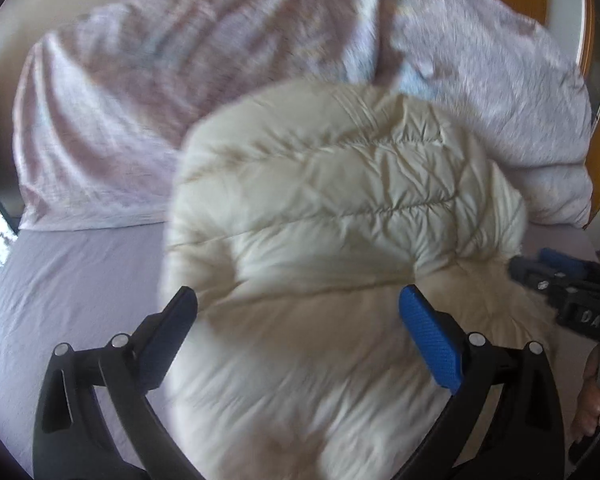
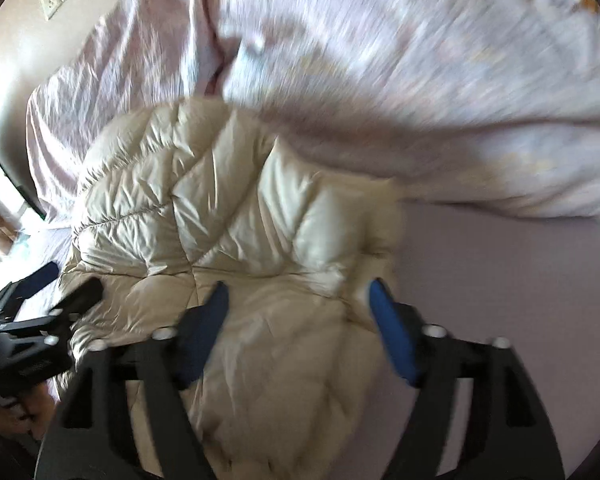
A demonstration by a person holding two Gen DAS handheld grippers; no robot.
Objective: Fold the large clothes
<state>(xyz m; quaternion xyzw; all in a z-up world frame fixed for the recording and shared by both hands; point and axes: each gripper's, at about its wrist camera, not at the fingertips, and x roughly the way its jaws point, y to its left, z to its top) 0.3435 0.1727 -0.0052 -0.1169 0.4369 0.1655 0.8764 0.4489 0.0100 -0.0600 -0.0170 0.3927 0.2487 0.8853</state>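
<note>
Two hand-held grippers hang tilted downward above a cream quilted jacket lying folded in a puffy heap on a bed covered by a lilac sheet. The left gripper points down at the jacket with its fingers spread wide; the padded cloth lies beneath and between them, and neither blue pad presses on it. The right gripper likewise stands wide apart over the near part of the jacket, gripping nothing. In the left wrist view the right gripper enters from the right edge, just beside the jacket's side, with part of a hand around its handle; white letters on its black body read "DAS". In the right wrist view the left gripper shows at the left edge, near the jacket's other side. A rumpled pale pink quilt is bunched behind the jacket, touching its far edge.
</note>
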